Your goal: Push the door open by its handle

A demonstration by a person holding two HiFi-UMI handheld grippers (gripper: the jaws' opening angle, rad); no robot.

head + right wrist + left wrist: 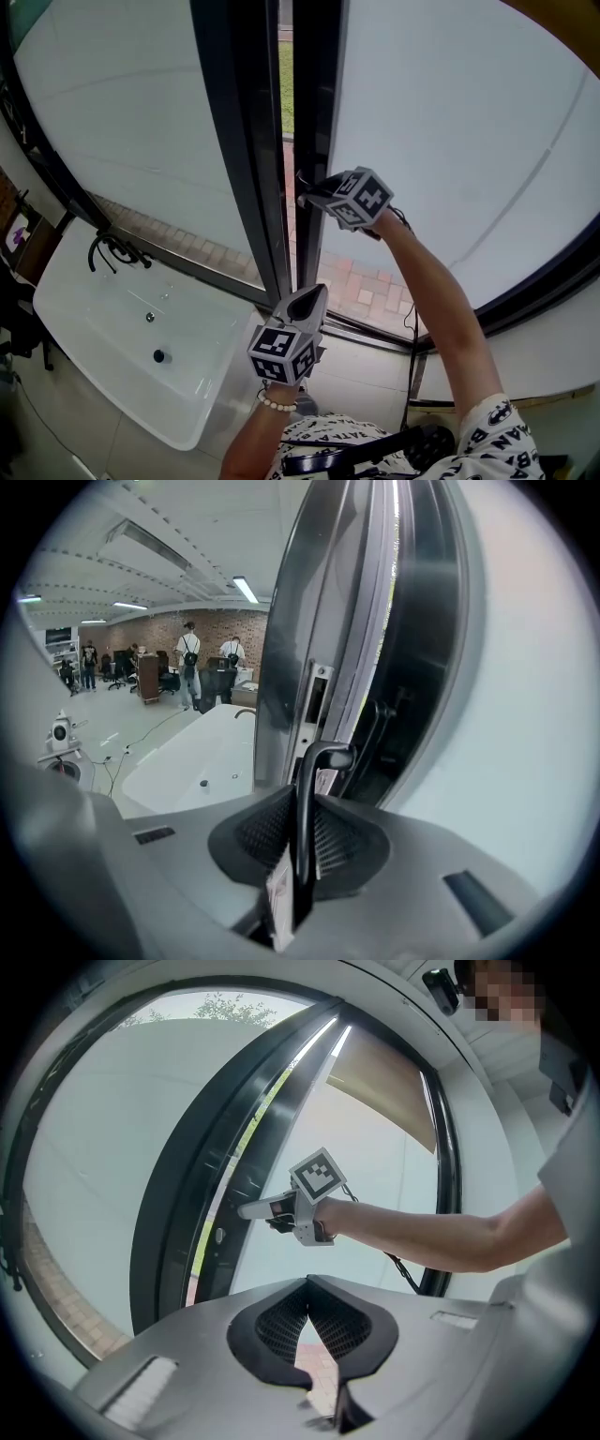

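The door is a large frosted glass pane (450, 141) in a dark frame (319, 112), standing ajar with a narrow gap to the outside. Its black lever handle (314, 761) runs down between the pads of my right gripper (300, 841), which is shut on it. In the head view the right gripper (306, 199) reaches against the frame's edge at mid height. My left gripper (314, 292) hovers lower, close to the foot of the frame, pointing at it. Its jaws (307, 1321) are shut with nothing in them. The left gripper view shows the right gripper (247, 1210) at the frame.
A fixed glass panel (131, 112) fills the left side. Below it stands a white bathtub (84, 309) with a black tap (112, 251). Brick paving (352, 281) lies outside the gap. Behind, several people (192, 658) stand in the room.
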